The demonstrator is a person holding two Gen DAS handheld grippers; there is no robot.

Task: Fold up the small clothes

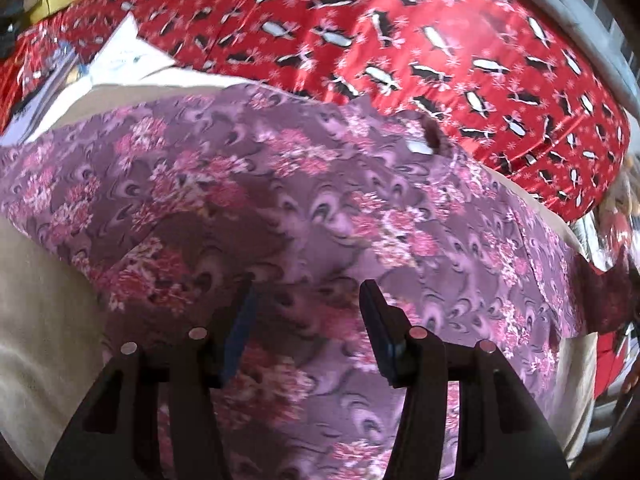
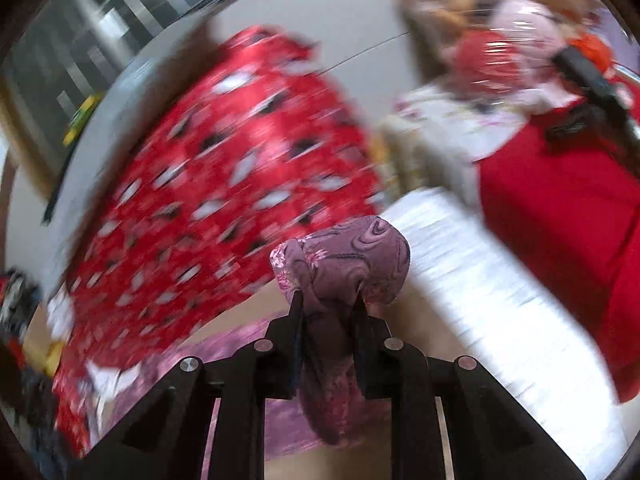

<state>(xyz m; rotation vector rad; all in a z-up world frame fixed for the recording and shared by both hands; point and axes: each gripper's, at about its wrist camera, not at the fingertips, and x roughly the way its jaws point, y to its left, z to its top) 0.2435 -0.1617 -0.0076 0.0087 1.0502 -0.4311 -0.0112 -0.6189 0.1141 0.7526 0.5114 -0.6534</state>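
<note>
Purple flowered garment point(image 1: 280, 208) lies spread under the left tool point(image 1: 306, 296), whose jaws stand apart; the right tool point(image 2: 326, 304) grips its bunched corner. Folding seems underway; next, carry that corner across.

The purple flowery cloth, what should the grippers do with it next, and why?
Probably carry the pinched bunch across. The right gripper is shut on a fold of the purple flowery cloth, while the left gripper hovers open over the part spread flat, so laying that bunch onto it looks like the next fold.
</note>
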